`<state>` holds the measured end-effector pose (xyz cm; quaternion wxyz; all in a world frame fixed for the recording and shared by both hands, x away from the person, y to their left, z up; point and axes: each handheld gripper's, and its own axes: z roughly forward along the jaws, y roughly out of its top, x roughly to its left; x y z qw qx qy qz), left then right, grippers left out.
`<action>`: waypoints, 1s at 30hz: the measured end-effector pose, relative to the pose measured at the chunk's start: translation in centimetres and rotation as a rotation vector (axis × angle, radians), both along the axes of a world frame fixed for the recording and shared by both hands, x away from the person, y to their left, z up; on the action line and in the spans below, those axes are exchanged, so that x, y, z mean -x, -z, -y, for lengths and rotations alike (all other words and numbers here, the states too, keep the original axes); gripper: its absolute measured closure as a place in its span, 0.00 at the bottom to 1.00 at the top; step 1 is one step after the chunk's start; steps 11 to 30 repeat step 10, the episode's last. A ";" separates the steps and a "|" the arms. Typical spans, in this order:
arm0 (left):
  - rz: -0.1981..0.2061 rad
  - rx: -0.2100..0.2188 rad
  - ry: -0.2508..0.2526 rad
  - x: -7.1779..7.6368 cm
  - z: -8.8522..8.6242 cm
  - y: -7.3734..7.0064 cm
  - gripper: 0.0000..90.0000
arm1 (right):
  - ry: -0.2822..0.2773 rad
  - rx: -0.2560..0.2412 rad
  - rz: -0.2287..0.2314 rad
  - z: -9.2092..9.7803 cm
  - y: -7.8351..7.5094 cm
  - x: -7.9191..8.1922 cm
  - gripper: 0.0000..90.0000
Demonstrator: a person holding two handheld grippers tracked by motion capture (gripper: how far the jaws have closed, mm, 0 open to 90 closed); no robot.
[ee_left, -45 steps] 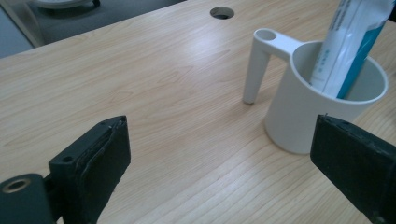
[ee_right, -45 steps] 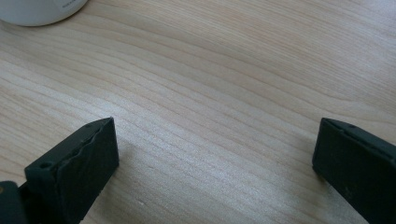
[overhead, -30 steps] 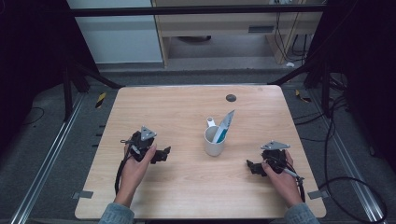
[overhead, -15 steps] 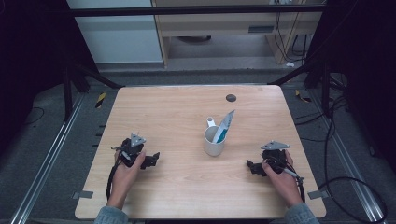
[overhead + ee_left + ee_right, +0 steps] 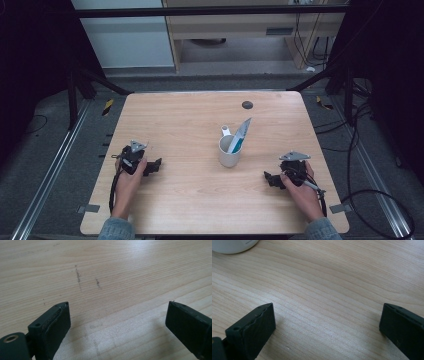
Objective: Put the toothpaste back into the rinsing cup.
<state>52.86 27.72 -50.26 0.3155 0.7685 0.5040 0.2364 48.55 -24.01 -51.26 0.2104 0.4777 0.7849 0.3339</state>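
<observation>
A white cup (image 5: 229, 153) stands near the middle of the wooden table (image 5: 200, 120), holding a tilted toothpaste tube (image 5: 240, 134) and a white item (image 5: 226, 130). My left gripper (image 5: 158, 165) rests low on the table at the left, left of the cup, jaws open and empty. In the left gripper view the two black jaws stand wide apart over bare, lightly marked wood (image 5: 100, 290). My right gripper (image 5: 269, 178) sits on the table right of the cup, also open and empty. The right gripper view catches the cup's base (image 5: 233, 246) at top left.
A small dark round spot (image 5: 247, 104) lies near the table's far edge. Metal frame rails and cables run along the floor on both sides. Shelving stands behind the table.
My left gripper has come down and moved left and toward the near edge, settling on the table. The right gripper has stayed in place.
</observation>
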 end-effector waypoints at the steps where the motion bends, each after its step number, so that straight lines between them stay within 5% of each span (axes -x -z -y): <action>1: -0.003 0.001 -0.003 -0.1 -0.1 0.1 0.06 | 0.000 0.000 0.000 0.0 0.0 0.0 0.01; 10: -0.025 0.017 -0.041 -0.5 -0.3 0.5 0.00 | 0.000 0.000 0.000 0.0 0.0 0.0 0.01; 30: -0.025 0.017 -0.041 -0.5 -0.3 0.5 0.00 | 0.000 0.000 0.000 0.0 0.0 0.0 0.01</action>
